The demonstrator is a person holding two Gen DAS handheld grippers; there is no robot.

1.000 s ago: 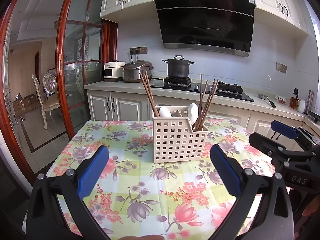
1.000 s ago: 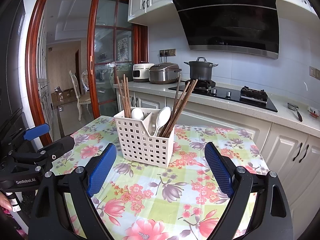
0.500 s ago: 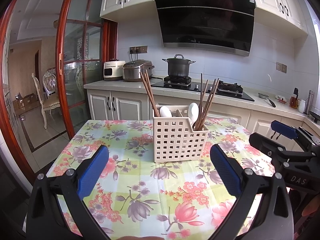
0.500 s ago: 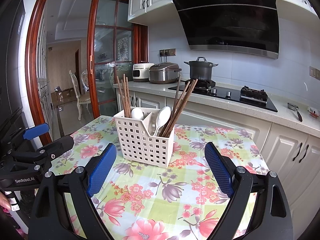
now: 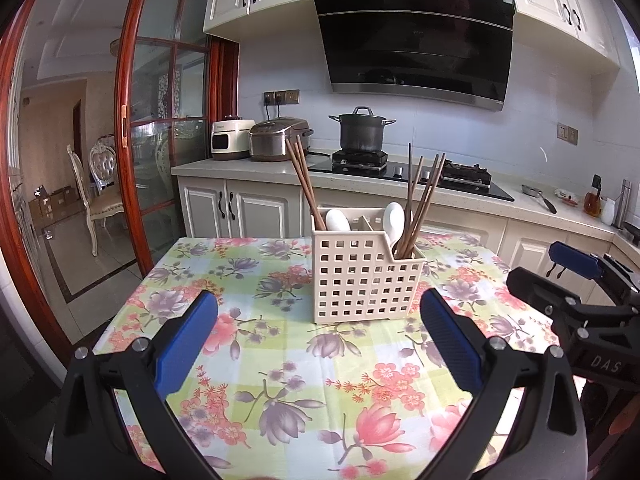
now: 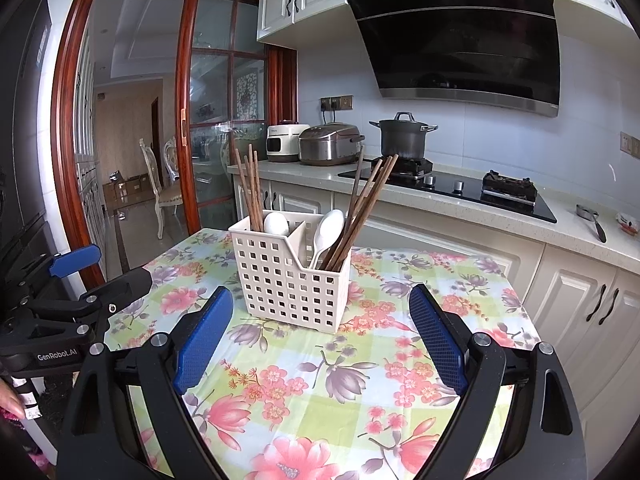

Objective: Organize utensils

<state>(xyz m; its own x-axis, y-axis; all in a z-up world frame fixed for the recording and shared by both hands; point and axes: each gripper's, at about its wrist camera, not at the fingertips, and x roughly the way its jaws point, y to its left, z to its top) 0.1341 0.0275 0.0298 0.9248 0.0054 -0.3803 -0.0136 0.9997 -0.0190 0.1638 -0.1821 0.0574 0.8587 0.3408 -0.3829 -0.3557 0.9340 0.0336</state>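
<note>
Left wrist view: a floral-clothed worktop (image 5: 280, 360) carries a cream perforated caddy (image 5: 360, 280) near its middle — chopsticks (image 5: 420, 204) and white spoons (image 5: 394, 220) stand inside. Left gripper (image 5: 320, 344) and right gripper (image 6: 320, 340) hang released before it, fingers apart. Behind: kitchen counter (image 5: 260, 170), pot (image 5: 362, 130), range hood (image 5: 416, 36).

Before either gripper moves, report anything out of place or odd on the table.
Nothing is spilled or damaged. The white basket stands upright on the floral tablecloth. Oddity: chopsticks and spoons are mixed in both compartments, not sorted by type.
</note>
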